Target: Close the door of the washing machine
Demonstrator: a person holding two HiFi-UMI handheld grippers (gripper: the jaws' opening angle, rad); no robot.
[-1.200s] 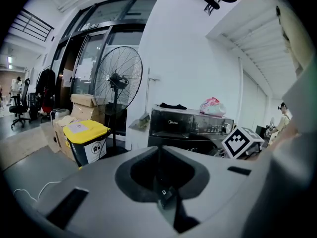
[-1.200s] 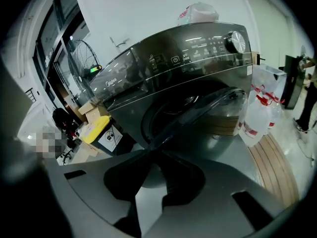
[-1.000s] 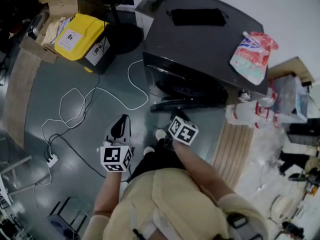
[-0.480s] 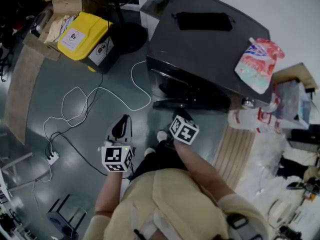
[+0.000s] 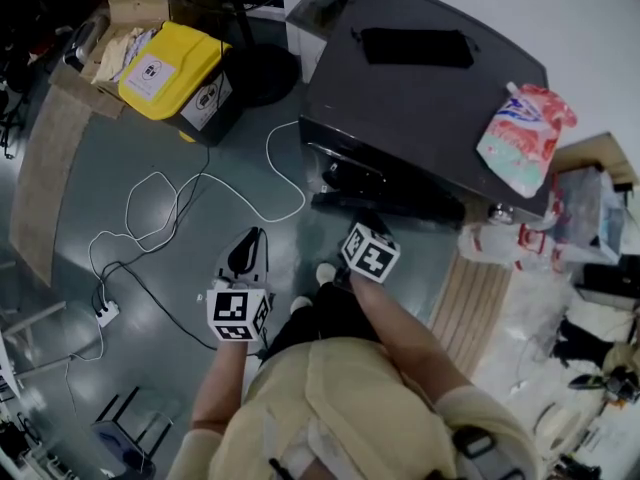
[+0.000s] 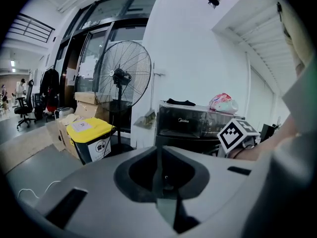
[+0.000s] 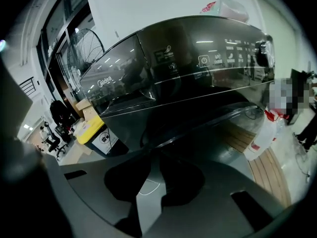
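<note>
1. Left tongs [image 5: 246,251]: jaws together, nothing held. They hang over the floor [image 5: 150,358], apart from the machine, and take no part in the work.
2. Right tongs [image 7: 153,155]: jaws narrow and just now closing, tips almost meeting. Nothing is between them; only floor shows through the gap. They point steeply down at the machine's lower front.
3. Washing machine [image 5: 420,98]: stands on the floor directly ahead of the person. Its door [image 5: 385,206] is not yet shut and juts out from the lower front. The right tongs sit just before the door's edge; contact cannot be confirmed.
4. Assessment: the job is part done. The door still needs pushing home until it latches.
5. Risks:
   - The door face is dark and glossy, so narrow jaw tips may skid off its edge. The door would then be left ajar.
   - Too light a push may leave the latch uncaught.
   - Too hard a push may jolt the cabinet. The pouch [image 5: 525,128] lies near the corner of the top and could slide off.
   - A white cable [image 5: 269,146] trails across the floor near the person's feet and could snag a step forward.
</note>
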